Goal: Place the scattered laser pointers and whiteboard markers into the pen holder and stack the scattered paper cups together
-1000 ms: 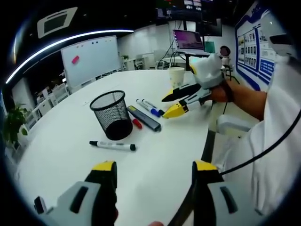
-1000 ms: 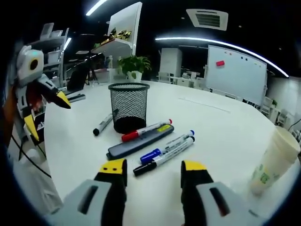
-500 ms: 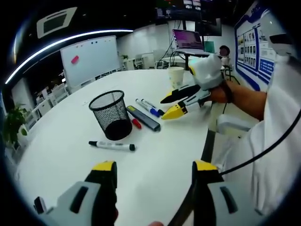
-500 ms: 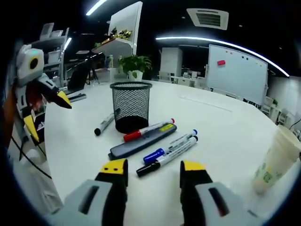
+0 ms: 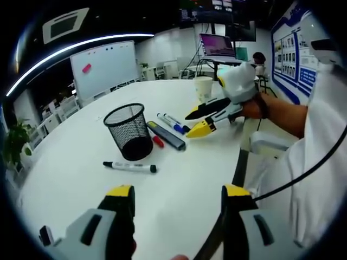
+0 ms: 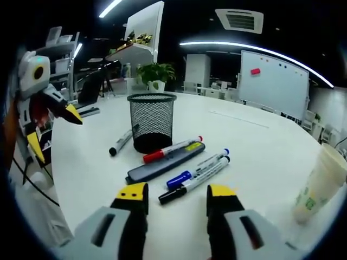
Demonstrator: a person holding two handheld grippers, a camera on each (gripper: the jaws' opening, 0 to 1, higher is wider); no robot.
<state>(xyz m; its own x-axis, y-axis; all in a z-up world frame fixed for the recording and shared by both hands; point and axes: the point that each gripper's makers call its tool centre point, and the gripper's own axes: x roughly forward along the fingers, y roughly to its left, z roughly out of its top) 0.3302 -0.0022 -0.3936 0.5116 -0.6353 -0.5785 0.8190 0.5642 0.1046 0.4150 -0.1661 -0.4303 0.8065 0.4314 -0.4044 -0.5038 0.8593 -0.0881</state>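
A black wire-mesh pen holder point(image 6: 151, 122) stands upright on the round white table point(image 6: 260, 146) and serves as the landmark. Nothing can be made out inside it. On the side of the holder toward the left gripper point(image 5: 174, 196), a black-capped whiteboard marker point(image 5: 130, 167) lies alone on the tabletop, near the holder's base. On the holder's other side, just beside its base, lie a red-capped marker point(image 6: 171, 149) and a flat dark grey laser pointer point(image 6: 164, 163), side by side and touching or nearly so. A little farther from the holder lie a blue-capped marker point(image 6: 197, 168) and a black-capped marker point(image 6: 193, 179), close together and roughly parallel. Well apart from the holder, near the table edge, stands a stack of pale paper cups point(image 6: 319, 186). Beyond the holder a whiteboard point(image 5: 104, 66) with a pink note stands in the room, and a potted green plant point(image 6: 154, 75) sits behind the table.

The right gripper point(image 6: 177, 194) hovers with its yellow-tipped jaws apart and empty; the blue-capped and black-capped markers lie just ahead of its fingertips, between it and the holder. The left gripper's jaws are also spread wide, holding nothing, with the lone marker well ahead of them.
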